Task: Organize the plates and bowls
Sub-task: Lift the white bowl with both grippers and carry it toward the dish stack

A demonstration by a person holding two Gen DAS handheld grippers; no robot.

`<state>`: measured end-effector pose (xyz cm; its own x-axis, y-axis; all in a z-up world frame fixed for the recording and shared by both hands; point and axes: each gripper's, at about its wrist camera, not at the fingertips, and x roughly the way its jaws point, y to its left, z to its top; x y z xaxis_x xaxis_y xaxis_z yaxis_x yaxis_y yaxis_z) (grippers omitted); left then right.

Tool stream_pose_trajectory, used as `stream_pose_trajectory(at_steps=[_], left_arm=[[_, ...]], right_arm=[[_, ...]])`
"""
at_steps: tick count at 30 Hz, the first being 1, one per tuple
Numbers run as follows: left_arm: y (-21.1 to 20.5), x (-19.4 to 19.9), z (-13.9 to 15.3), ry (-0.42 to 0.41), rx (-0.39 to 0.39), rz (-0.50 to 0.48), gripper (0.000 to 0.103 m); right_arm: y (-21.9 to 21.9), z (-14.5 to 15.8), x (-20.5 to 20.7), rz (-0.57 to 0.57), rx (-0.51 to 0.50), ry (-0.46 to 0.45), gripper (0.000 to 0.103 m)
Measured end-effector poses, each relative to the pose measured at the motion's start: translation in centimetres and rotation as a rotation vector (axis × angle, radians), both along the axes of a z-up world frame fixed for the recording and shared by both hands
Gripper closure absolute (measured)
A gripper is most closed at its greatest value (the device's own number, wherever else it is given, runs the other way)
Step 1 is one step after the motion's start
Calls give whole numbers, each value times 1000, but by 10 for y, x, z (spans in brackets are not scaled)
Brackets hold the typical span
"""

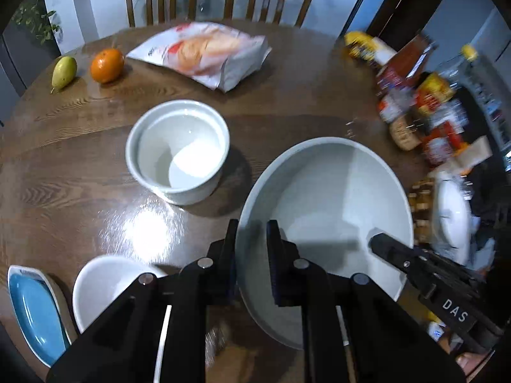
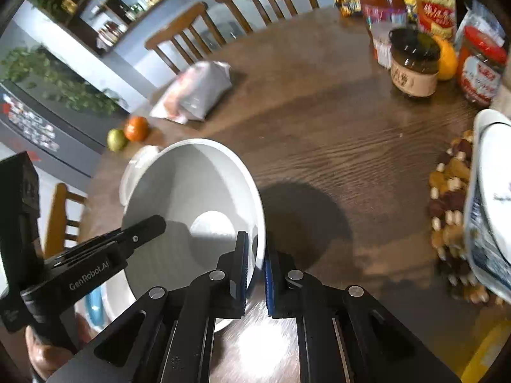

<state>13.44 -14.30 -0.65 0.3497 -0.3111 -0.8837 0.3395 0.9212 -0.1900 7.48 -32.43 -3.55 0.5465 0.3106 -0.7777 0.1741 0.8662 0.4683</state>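
Both of my grippers are clamped on the rim of the same large white bowl (image 1: 325, 223). My left gripper (image 1: 252, 239) pinches the rim at about nine o'clock of the bowl, one finger outside the wall and one inside. My right gripper (image 2: 255, 255) pinches the opposite side, near four o'clock in the left wrist view, again with the rim between its blue pads (image 2: 244, 265). In the right wrist view the bowl looks tilted, its far edge raised, and it throws a round shadow on the wooden table (image 2: 335, 134) at three o'clock of it.

At ten o'clock of the large bowl, apart from it, a smaller straight-walled white bowl (image 1: 179, 153) stands upright on the table. At seven o'clock, near the table's edge, sits another white bowl (image 1: 102, 287), and just beside that, further toward eight o'clock, a blue dish (image 1: 35, 312).

Farther off, around eleven o'clock, lie a snack bag (image 1: 207, 52), an orange (image 1: 107, 65) and a pear (image 1: 64, 71). Jars and packets (image 2: 415, 63) crowd the table at two o'clock.
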Motion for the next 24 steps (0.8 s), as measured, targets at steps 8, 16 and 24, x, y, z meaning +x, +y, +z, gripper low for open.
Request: stream_pose_trajectory(at_steps=[8,16,24], left_arm=[[43,-81,26,-99,6,22,89],[126,-132,-4,1,17,192,90],[176,-142,-34,85,37,321,90]], right_arm=[[46,19,-59,130,-11,19,92],[119,-11,-79,327,19,144,90],[177,-38,-68,478,19,217,90]])
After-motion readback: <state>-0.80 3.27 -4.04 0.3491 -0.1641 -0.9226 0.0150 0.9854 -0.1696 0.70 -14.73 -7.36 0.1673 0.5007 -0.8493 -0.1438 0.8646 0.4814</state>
